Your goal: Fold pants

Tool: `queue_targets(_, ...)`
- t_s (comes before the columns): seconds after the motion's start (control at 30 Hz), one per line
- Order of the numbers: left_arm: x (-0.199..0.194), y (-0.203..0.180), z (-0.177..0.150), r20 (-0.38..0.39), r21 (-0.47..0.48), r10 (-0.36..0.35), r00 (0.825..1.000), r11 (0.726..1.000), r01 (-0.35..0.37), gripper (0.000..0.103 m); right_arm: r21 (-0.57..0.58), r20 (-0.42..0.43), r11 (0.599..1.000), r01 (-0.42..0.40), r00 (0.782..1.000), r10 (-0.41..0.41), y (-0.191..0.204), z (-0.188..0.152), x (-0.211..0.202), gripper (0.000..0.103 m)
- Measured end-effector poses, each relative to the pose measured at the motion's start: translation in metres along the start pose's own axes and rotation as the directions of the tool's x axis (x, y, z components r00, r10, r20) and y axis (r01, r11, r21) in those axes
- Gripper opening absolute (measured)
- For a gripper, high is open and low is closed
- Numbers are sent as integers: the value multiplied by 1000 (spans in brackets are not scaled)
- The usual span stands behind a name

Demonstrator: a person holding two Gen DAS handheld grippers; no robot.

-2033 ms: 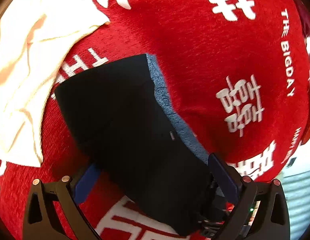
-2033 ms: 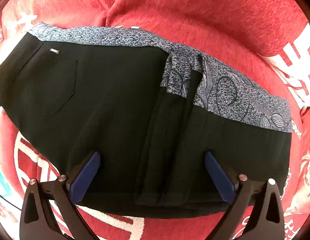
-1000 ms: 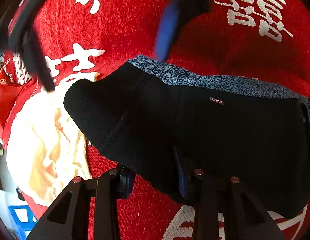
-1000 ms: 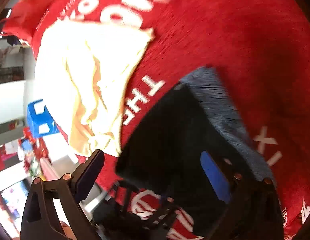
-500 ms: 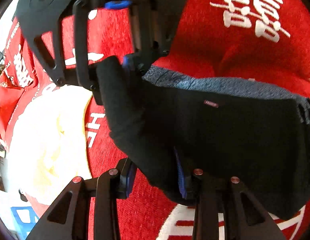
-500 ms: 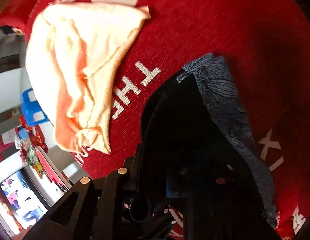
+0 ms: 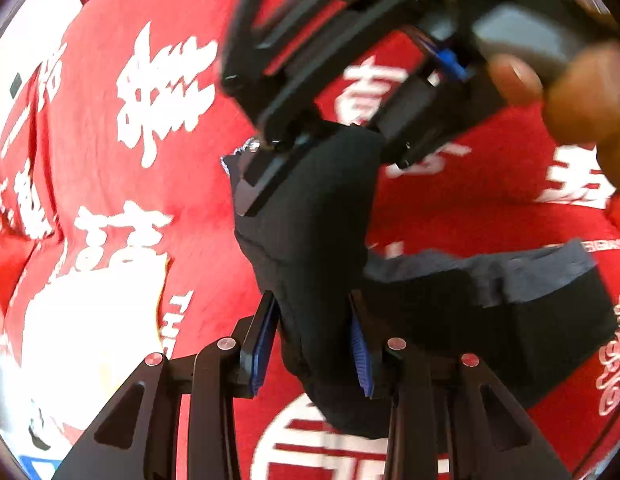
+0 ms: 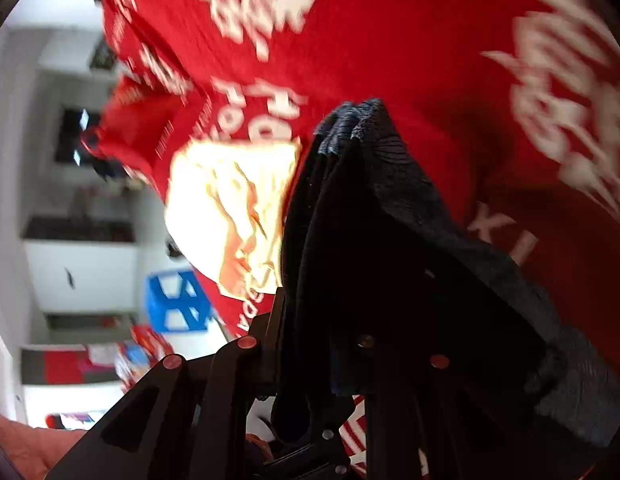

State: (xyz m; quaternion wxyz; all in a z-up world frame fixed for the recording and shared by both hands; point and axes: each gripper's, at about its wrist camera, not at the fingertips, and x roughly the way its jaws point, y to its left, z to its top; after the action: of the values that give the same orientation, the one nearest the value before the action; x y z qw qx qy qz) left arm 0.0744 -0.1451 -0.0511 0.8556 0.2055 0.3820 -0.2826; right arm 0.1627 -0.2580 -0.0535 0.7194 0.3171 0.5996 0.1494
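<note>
The black pants with a grey patterned waistband are bunched and lifted off the red cloth. My left gripper is shut on the lower edge of the bunched end. My right gripper comes in from the top of the left wrist view and is shut on the upper part of the same end. In the right wrist view the pants fill the closed right gripper and hang over it. The rest of the pants trails right on the cloth.
A red cloth with white characters covers the surface. A cream garment lies at the left, and also shows in the right wrist view. A blue crate and white shelving stand beyond the cloth's edge.
Both grippers have lifted the gripped end of the pants upward and toward the right, bunching the fabric between them. The right gripper has swung closer over the left one.
</note>
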Motion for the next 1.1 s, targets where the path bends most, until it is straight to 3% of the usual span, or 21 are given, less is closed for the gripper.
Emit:
queue_targets(0.17,-23,-63,12,45,86,-82,996,993,78,36,64,160,995,-72,985,61,-55,-54,-94,18)
queue_targets(0.3,-34,-131,11,39,183,-162,986,971,153,36,122,252,987,-105,965,72,-113,-108,-156,18)
queue_targets(0.5,-30,-230,-12,-28,320,-222,975,922,219,36,264,337,952,-155,940,59,-203,-189,-202,18)
queue_targets(0.7,13,-294,-50,-154,425,-181,971,876,230,36,394,289,913,-104,957,-16,-280,-230,-159,17)
queue_targets(0.83,24,-307,-65,-155,482,-130,979,856,190,36,430,302,890,-150,953,15,-305,-246,-144,17)
queue_targets(0.97,25,-309,-65,-174,484,-108,979,856,180,37,418,279,900,-122,960,1,-310,-245,-131,20)
queue_targets(1.07,27,-307,-59,-193,467,-85,978,868,167,48,415,266,904,-104,964,-12,-309,-245,-131,20)
queue_targets(1.1,28,-302,-57,-211,441,-80,974,882,168,57,411,263,907,-94,965,-20,-309,-245,-130,21)
